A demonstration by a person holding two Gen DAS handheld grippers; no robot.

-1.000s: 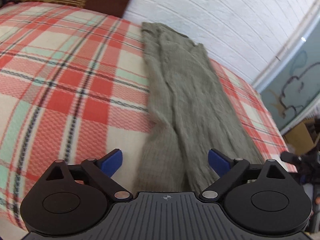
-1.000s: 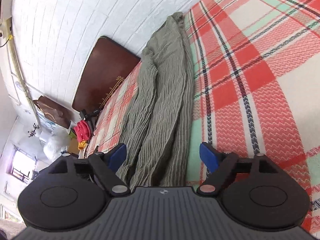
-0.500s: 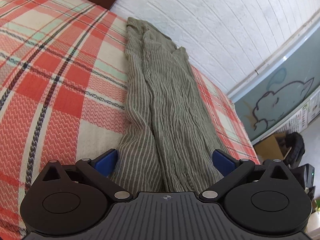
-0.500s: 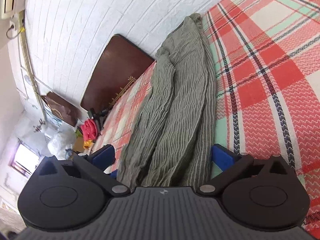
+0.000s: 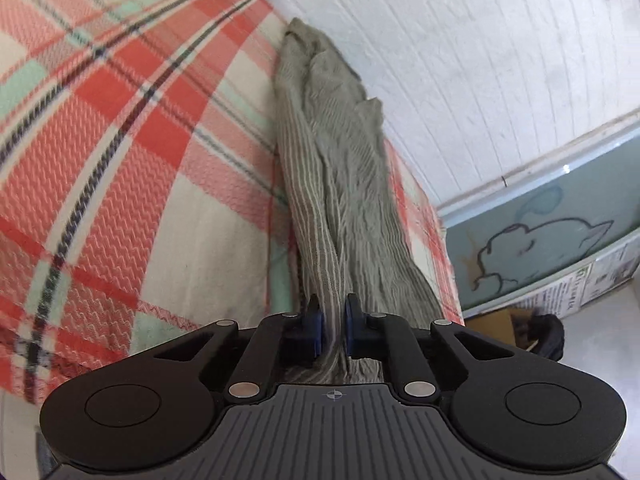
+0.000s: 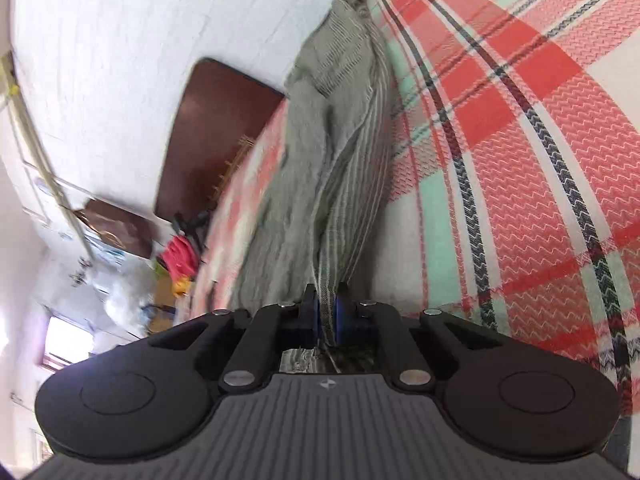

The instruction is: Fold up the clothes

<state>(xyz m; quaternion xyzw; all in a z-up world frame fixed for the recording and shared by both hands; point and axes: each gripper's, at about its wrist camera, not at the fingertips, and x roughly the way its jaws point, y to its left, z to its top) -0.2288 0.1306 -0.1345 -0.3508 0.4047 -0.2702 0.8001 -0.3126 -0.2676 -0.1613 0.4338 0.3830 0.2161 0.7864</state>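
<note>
A grey-green striped garment [image 5: 336, 184] lies folded lengthwise in a long strip on the plaid bed cover [image 5: 120, 168], stretching away toward the white wall. My left gripper [image 5: 333, 322] is shut on the near end of the garment, the cloth pinched between its blue pads. In the right wrist view the same garment [image 6: 340, 152] runs away from me, and my right gripper [image 6: 327, 314] is shut on its other end. The cloth between the two grips looks pulled into a narrow bunch.
The bed cover [image 6: 520, 160] is red, cream and mint plaid. A white brick wall [image 5: 480, 60] runs along the far side of the bed. A dark wooden headboard [image 6: 216, 136] stands at one end. Bags and red cloth [image 6: 180, 256] lie on the floor beyond.
Both grippers were open over the garment's ends and have shut on the cloth. The garment has bunched narrower between them.
</note>
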